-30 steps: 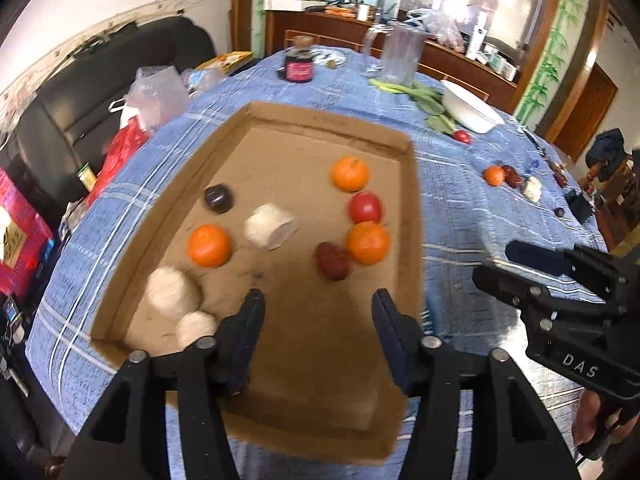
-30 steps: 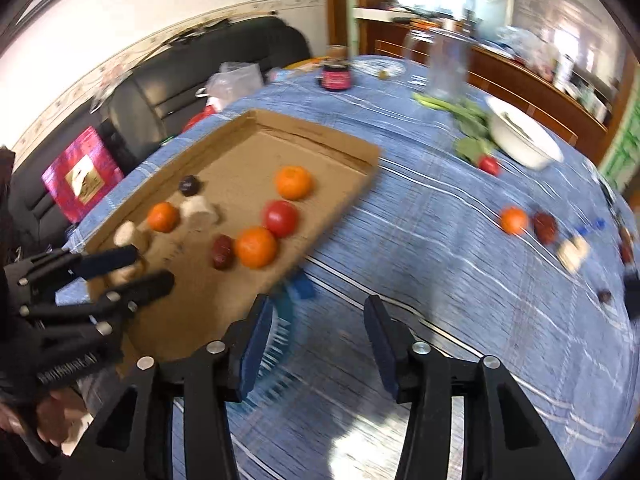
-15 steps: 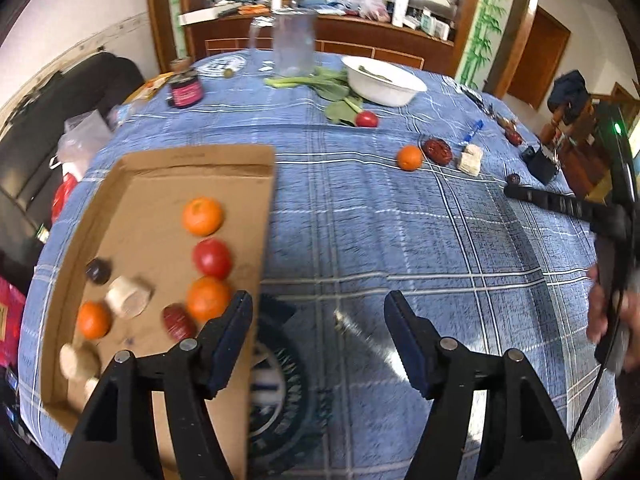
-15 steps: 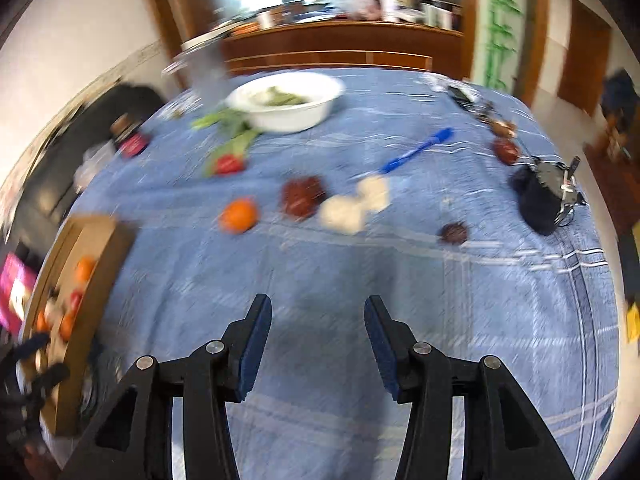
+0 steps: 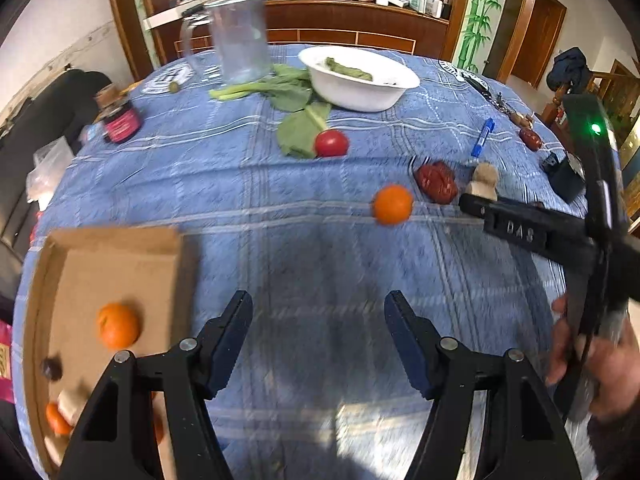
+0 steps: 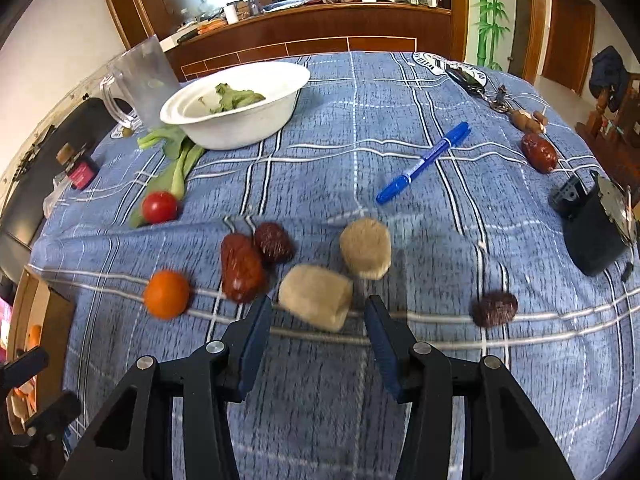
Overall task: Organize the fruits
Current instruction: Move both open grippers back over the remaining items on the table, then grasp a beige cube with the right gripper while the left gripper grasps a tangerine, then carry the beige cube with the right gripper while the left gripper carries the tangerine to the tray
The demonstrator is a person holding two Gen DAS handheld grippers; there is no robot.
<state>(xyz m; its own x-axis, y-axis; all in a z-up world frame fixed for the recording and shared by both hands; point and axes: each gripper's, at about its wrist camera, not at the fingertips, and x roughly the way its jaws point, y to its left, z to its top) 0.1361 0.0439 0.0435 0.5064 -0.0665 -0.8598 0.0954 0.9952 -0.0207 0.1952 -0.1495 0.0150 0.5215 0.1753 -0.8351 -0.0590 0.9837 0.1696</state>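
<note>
Beige lump between closing right gripper pads, ungripped; centre, squeeze gently. Left gripper released, empty.

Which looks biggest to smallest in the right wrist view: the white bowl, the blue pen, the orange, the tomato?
1. White bowl, clearly the largest.
2. Blue pen, long but thin.
3. Orange, though it lies nearer the camera.
4. Tomato, close to the orange, so their order is unsure.

Fruit-strewn blue plaid table
</note>
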